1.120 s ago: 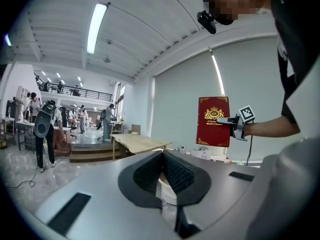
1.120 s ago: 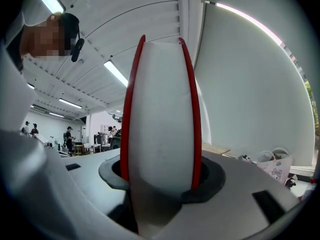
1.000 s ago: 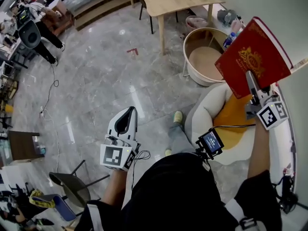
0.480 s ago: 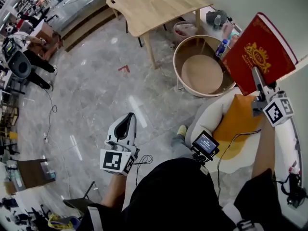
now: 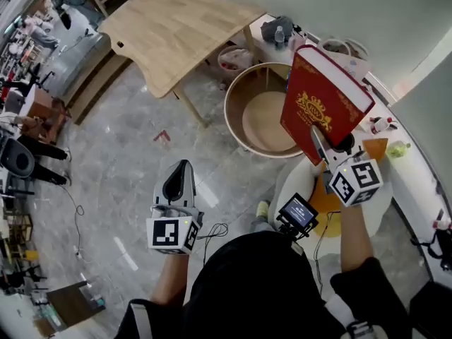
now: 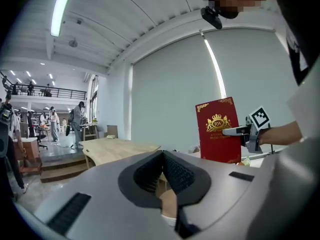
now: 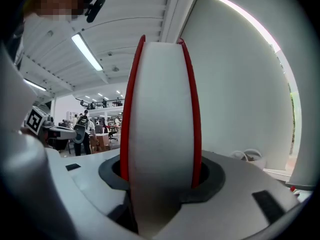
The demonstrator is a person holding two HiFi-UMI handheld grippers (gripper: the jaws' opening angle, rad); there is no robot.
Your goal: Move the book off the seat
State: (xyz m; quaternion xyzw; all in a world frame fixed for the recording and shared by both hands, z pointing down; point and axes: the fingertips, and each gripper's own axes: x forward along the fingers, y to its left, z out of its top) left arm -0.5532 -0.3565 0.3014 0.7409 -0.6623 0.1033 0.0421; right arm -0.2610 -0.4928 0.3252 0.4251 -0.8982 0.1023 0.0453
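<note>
Two claws show in my feed. My right claw (image 5: 316,131) is clamped on the red book (image 5: 321,94), its pads pressing on both covers with the white page block between them. The book stands upright in the air, clear of the white seat (image 5: 282,182) and its orange cushion (image 5: 320,204), and over the near rim of the round wooden tub (image 5: 251,119). My left claw (image 5: 181,171) hangs empty over the grey floor (image 5: 120,161), jaws drawn together, well apart from the book.
</note>
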